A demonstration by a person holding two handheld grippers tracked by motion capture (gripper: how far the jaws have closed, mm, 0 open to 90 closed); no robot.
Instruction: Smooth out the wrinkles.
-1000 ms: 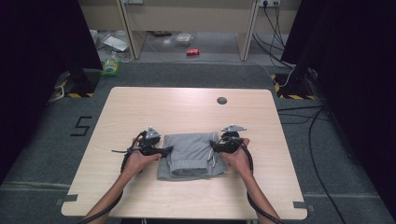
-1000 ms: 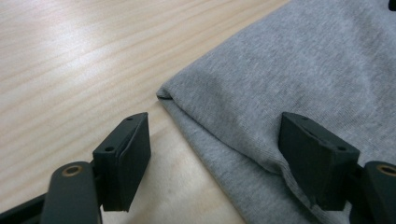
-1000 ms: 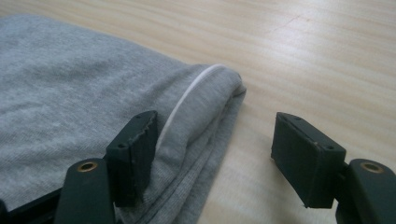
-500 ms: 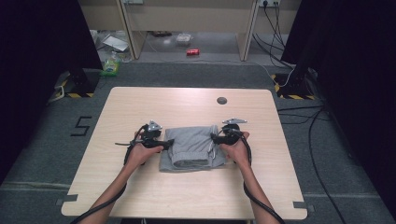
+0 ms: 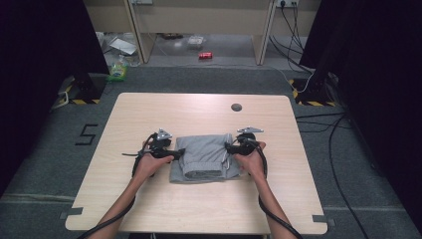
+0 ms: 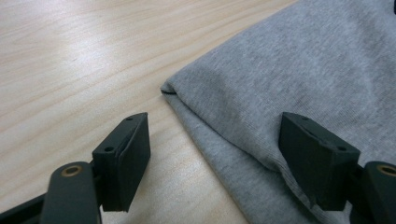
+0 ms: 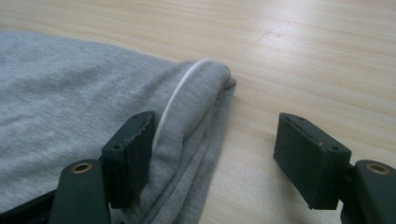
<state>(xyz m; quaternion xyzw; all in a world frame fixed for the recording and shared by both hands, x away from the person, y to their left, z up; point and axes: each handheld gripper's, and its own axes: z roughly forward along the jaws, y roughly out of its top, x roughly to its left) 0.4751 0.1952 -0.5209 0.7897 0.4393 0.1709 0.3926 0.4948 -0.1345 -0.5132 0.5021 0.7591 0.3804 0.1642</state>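
Observation:
A folded grey garment [image 5: 204, 157] lies on the light wooden table [image 5: 199, 112], a little nearer the person than its middle. My left gripper [image 5: 178, 151] is at the garment's left edge. In the left gripper view its jaws [image 6: 219, 140] stand wide apart, one over bare wood, the other over the grey cloth [image 6: 289, 70], with the folded edge between them. My right gripper [image 5: 228, 148] is at the garment's right edge. Its jaws [image 7: 217, 140] are open too, straddling the folded edge [image 7: 70, 93] with a white drawstring [image 7: 180, 98]. Neither pair presses the cloth.
A small dark round disc [image 5: 236, 107] sits on the table's far part. Behind the table the floor holds a red can [image 5: 205, 55], a green bottle [image 5: 118, 69] and cables [image 5: 323, 124] at the right. Black curtains flank both sides.
The garment has shifted a little toward the far side of the table, and both hands have followed it slightly. The jaws look just as wide.

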